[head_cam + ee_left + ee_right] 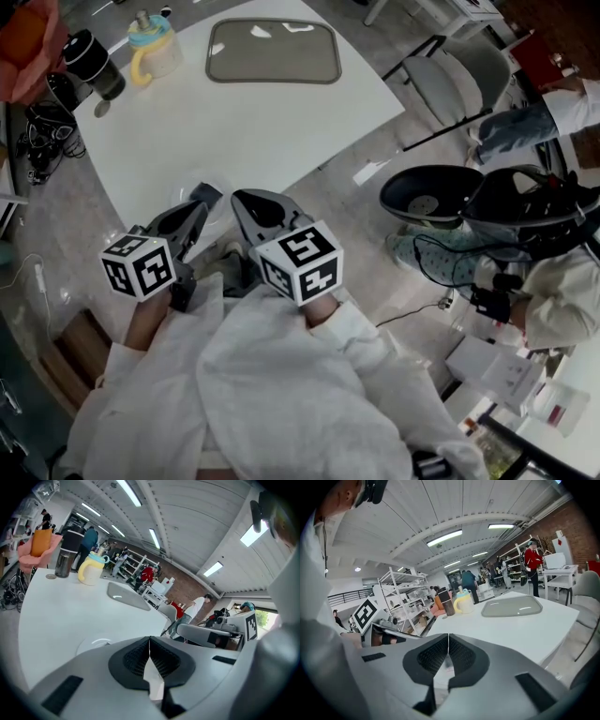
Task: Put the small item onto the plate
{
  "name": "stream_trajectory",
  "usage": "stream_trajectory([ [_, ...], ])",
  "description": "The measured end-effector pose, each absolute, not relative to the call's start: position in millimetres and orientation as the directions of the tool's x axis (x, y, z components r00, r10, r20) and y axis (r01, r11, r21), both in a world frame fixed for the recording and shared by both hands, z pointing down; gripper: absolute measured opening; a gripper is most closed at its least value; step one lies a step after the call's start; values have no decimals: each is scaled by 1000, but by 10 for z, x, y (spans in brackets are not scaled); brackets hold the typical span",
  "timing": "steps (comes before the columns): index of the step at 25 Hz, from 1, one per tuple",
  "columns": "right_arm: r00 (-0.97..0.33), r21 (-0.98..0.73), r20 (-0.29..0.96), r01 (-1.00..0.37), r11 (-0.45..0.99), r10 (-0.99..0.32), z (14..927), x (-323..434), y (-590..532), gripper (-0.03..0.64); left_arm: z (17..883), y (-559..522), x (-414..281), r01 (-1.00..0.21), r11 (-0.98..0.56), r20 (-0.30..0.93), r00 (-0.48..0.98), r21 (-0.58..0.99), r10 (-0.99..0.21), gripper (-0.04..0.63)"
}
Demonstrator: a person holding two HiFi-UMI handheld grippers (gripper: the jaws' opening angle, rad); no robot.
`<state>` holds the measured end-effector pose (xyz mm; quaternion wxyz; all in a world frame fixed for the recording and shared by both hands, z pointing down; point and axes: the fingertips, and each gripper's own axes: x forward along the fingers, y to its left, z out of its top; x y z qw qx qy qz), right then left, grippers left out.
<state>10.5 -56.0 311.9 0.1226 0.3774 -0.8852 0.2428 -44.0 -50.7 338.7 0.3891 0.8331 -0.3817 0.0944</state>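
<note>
A grey rounded-rectangle plate (pixel 272 52) (pixel 126 596) (pixel 512 606) lies at the far side of the white table (pixel 244 131). A small round flat item (pixel 101 110) (pixel 50 576) rests on the table's left part, beside a dark tumbler (pixel 94 66). Both grippers hover side by side at the table's near edge, far from the plate. My left gripper (pixel 208 194) (pixel 149 641) is shut with its pads meeting and nothing between them. My right gripper (pixel 246 200) (pixel 448 637) is likewise shut and empty. A faint clear disc (pixel 96 644) lies on the table just ahead of the left gripper.
A yellow cup with a blue lid (pixel 155 47) (pixel 91 569) (pixel 464 603) stands by the tumbler. Cables (pixel 37 141) hang off the table's left. A grey chair (pixel 450 84) stands at its right corner. A person (pixel 553 291) and a dark round seat (pixel 431 197) are on the floor side at right.
</note>
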Motion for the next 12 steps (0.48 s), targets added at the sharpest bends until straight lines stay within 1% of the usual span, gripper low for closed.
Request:
stream_trajectory([
  [12,-690,-360,437,-722,590,-578,3247,-81,-714,15,3532,-619,-644,-715,-359,485,682,600,-548,11],
])
